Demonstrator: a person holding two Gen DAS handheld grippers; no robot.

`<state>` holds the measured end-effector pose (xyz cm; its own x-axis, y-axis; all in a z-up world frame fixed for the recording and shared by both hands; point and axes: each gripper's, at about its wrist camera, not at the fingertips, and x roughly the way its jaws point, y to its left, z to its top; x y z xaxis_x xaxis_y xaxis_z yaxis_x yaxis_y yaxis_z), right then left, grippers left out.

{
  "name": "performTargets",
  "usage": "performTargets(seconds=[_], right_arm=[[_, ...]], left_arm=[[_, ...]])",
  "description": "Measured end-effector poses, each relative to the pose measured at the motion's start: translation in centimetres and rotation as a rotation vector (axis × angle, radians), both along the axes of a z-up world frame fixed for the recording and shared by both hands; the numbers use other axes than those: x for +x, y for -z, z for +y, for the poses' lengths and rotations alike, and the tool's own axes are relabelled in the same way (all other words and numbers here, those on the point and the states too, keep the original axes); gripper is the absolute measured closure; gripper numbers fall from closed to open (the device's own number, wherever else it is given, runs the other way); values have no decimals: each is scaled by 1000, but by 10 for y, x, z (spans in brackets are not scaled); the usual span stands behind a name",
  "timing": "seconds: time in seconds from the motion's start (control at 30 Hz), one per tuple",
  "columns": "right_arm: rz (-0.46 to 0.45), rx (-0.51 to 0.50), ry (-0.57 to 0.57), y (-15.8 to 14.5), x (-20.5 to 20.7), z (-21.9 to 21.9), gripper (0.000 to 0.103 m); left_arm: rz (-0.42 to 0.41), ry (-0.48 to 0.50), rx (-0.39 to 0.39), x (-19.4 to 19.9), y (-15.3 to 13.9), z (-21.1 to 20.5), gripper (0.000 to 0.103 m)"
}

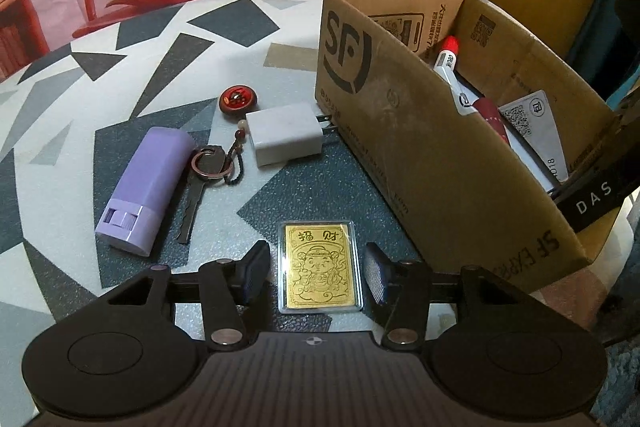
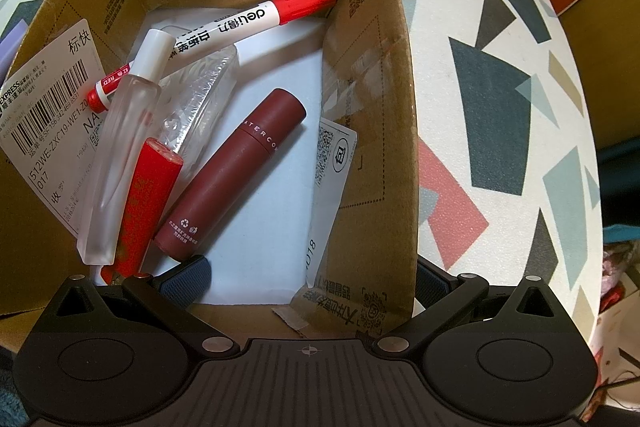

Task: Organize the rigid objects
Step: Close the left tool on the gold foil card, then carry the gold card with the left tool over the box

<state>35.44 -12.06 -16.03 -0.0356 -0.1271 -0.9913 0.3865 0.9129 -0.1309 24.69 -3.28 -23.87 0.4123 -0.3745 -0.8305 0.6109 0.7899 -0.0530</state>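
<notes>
The gold card (image 1: pixel 319 266) in its clear case lies flat on the desk (image 1: pixel 168 39), low in the middle of the left wrist view, right between the two pads of the left tongs (image 1: pixel 316 273). Its long axis runs up and down the frame, in line with the way the tongs point, with the top of its printed figure toward the upper edge. The pads stand apart, one on each long side of the card, with a slim gap showing on both sides, so nothing is clamped yet. I would judge the next move to be a squeeze across the card's short width. The cardboard box (image 1: pixel 404 131) sits just to the upper right of the card, its open top near. Further off to the upper left lie the white charger (image 1: pixel 286 137), the key with its red charm (image 1: pixel 200 183) and the purple tube (image 1: pixel 146 187). In the right wrist view the right tongs (image 2: pixel 312 279) hang over the box (image 2: pixel 372 99), pads wide apart and empty, above the dark red tube (image 2: pixel 236 175) and red marker (image 2: pixel 224 31). The left hand is plainly the nearer one to the card.
</notes>
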Motion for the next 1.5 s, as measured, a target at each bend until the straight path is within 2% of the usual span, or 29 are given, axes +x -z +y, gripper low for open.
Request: performTargets(seconds=[0.07, 0.23, 0.37, 0.67, 0.93, 1.23, 1.5], right_arm=[[0, 0, 0, 0, 0, 0, 0], [-1, 1, 1, 0, 0, 0, 0], [0, 0, 0, 0, 0, 0, 0], [0, 0, 1, 0, 1, 1, 0], [1, 0, 2, 0, 1, 1, 0], [1, 0, 6, -1, 0, 0, 0], [1, 0, 6, -1, 0, 0, 0]], left_arm=[[-18, -4, 9, -3, -1, 1, 55], [-17, 6, -8, -3, -4, 5, 56], [-25, -7, -78, -3, -16, 14, 56], [-101, -39, -166, 0, -57, 29, 56], [-166, 51, -267, -8, -89, 13, 56], [-167, 130, -297, -8, -88, -18, 56], [-106, 184, -326, 1, -74, -36, 56]])
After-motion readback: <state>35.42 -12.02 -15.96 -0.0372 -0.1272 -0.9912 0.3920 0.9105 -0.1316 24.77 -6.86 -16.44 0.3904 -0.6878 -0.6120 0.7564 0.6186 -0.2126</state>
